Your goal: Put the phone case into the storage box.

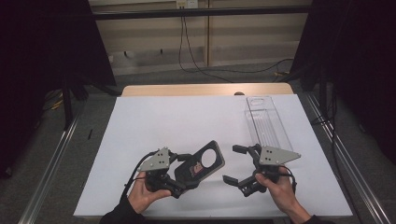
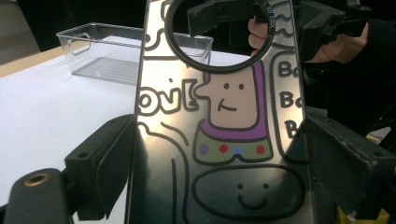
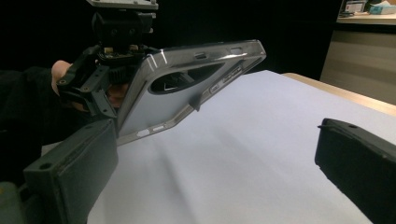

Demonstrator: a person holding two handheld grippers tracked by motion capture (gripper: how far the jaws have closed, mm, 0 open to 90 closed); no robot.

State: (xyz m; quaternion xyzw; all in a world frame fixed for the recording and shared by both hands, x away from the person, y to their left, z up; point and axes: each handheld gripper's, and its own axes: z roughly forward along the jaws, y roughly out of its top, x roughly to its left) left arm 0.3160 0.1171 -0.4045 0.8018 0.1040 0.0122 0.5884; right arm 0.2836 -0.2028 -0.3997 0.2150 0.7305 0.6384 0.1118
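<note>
the left gripper [image 1: 180, 184] holds a phone case [image 1: 201, 164] by its two long edges near the lower end, lifted clear of the white surface [image 1: 187, 121] at the near middle, its camera-ring end tilted up and pointing toward the right gripper [image 1: 238, 164]. in the left gripper view the case [image 2: 219, 140] stands between the jaws, glossy, printed with a cartoon figure, a round opening at the top. the right gripper hangs just beside it with its jaws spread wide and nothing between them; in the right gripper view the case [image 3: 187, 88] shows as a thin shell with small button cut-outs along its rim. it looks light and fairly stiff but springy across the open back, and the shiny face is likely slippery, so the rims are the safer hold, pinched only gently. a clear plastic tray [image 1: 264, 122] lies well apart at the far right.
</note>
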